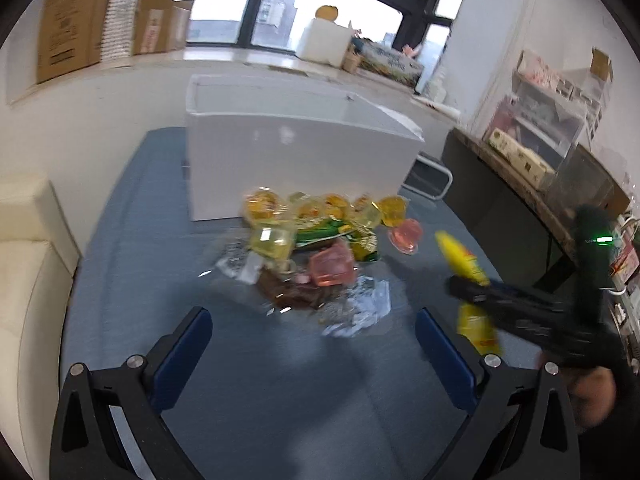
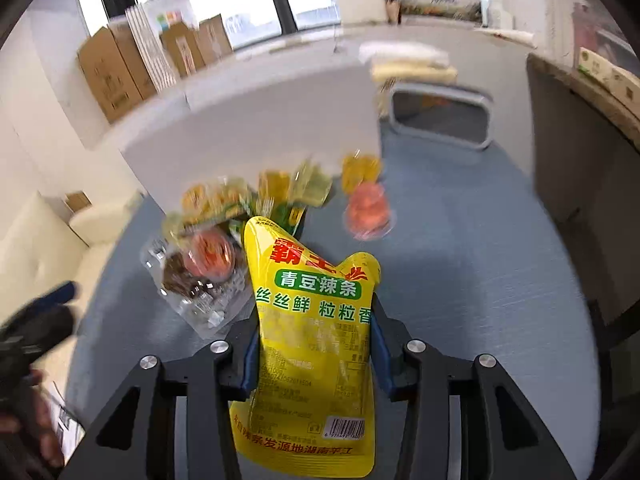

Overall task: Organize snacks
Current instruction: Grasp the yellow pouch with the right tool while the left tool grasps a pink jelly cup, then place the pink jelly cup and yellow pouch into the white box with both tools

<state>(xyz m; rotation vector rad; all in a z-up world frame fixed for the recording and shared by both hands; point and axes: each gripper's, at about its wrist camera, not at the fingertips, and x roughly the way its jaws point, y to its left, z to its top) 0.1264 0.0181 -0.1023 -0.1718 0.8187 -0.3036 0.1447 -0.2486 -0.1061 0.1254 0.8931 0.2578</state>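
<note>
1. The right gripper (image 2: 314, 344) is clenching a yellow plastic snack pouch with red and green Chinese lettering (image 2: 312, 332) between its blue-padded fingers (image 2: 250, 360), holding it in the air above the blue-grey tabletop (image 2: 480, 280).
2. From the left wrist view, the same pouch (image 1: 460, 258) is showing at the right, sticking out above and below the black right gripper (image 1: 470, 294).
3. The left gripper (image 1: 314, 320) is hovering over the tabletop (image 1: 160, 240) with its jaws spread wide and nothing between them.
4. A heap of snacks is lying near the middle of the table: yellow jelly cups (image 1: 262, 204), a pink square jelly cup (image 1: 332, 268), a green foil packet (image 1: 324, 232) and a clear wrapper with dark brown contents (image 1: 288, 292).
5. A round pink jelly cup (image 1: 407, 234) is sitting apart at the heap's right edge.
6. A white open-topped plastic box (image 1: 288, 148) is standing just behind the heap.
</note>
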